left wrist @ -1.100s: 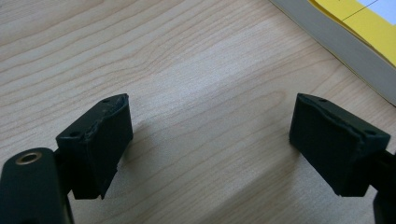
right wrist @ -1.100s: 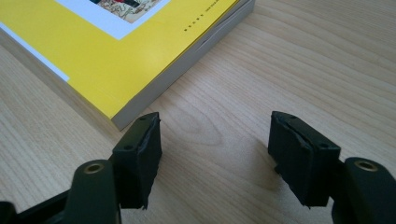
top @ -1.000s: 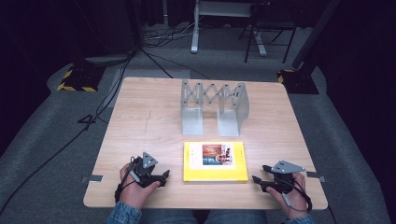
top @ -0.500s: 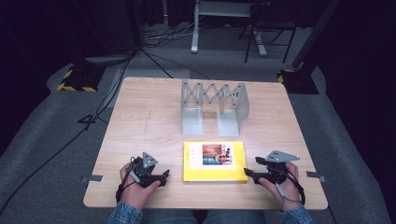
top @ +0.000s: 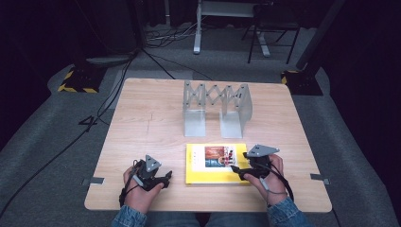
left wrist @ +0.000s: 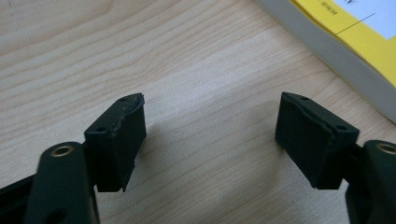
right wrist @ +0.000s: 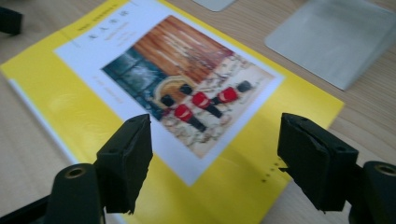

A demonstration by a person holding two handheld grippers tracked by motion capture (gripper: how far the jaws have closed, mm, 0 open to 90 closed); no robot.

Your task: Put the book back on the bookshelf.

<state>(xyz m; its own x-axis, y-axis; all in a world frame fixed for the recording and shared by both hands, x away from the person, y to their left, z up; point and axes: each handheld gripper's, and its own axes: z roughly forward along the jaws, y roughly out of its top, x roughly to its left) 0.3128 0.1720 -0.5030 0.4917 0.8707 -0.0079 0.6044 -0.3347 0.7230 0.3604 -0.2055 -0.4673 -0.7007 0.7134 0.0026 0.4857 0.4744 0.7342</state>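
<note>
A yellow book (top: 215,163) with a picture of red-coated soldiers lies flat near the table's front edge. My right gripper (top: 239,163) hovers over its right part, pointing left. In the right gripper view its jaws (right wrist: 215,140) stand open above the cover (right wrist: 177,93), nothing between them; they have just been opening. My left gripper (top: 166,178) rests left of the book, apart from it. Its jaws (left wrist: 212,126) are open over bare wood, having just been closing a little, and the book's corner (left wrist: 355,42) lies ahead.
A grey metal accordion book rack (top: 217,106) stands upright behind the book; one of its base plates (right wrist: 331,42) lies just beyond the book's far edge. The wooden table (top: 151,123) has bare wood at left. Cables and a striped stand base (top: 75,80) lie on the floor.
My right gripper has moved left from the table's right front onto the book's right part, rising a little. The left hand has stayed where it was.
</note>
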